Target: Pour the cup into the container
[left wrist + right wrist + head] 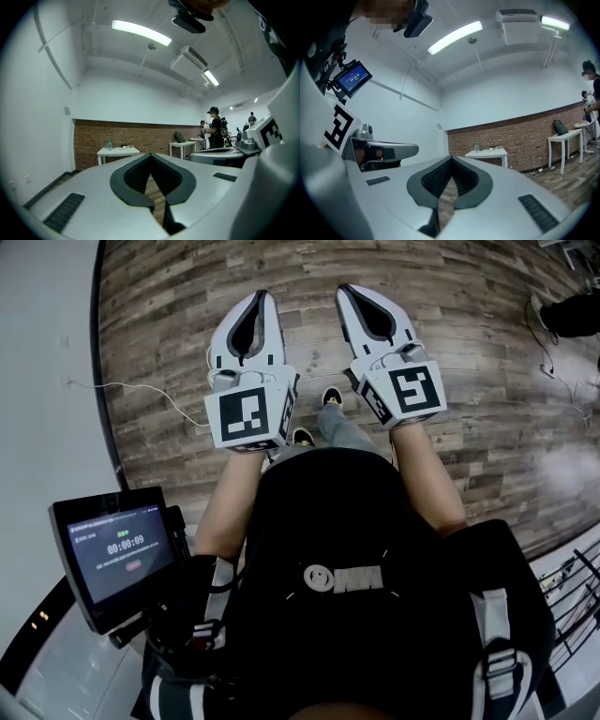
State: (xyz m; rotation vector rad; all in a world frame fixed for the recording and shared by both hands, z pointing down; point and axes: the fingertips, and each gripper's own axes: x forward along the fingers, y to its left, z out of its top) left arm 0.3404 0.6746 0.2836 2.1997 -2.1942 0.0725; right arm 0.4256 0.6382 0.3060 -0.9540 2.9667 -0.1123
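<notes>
While left gripper (263, 296), right gripper (344, 289) hang closed | floor (469, 324) ahead | wall (42, 343) left

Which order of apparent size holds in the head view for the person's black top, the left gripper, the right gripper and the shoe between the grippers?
1. black top, clearly largest.
2. left gripper and right gripper: they look alike, so not ranked.
3. shoe, smallest, though it is also farthest from the camera.

We stood in a bare lab-like workroom: white walls (140, 98), a far brick wall (136, 138), white tables (118, 150), strip lights (140, 32) overhead — and a wood-plank floor (469, 324).
</notes>
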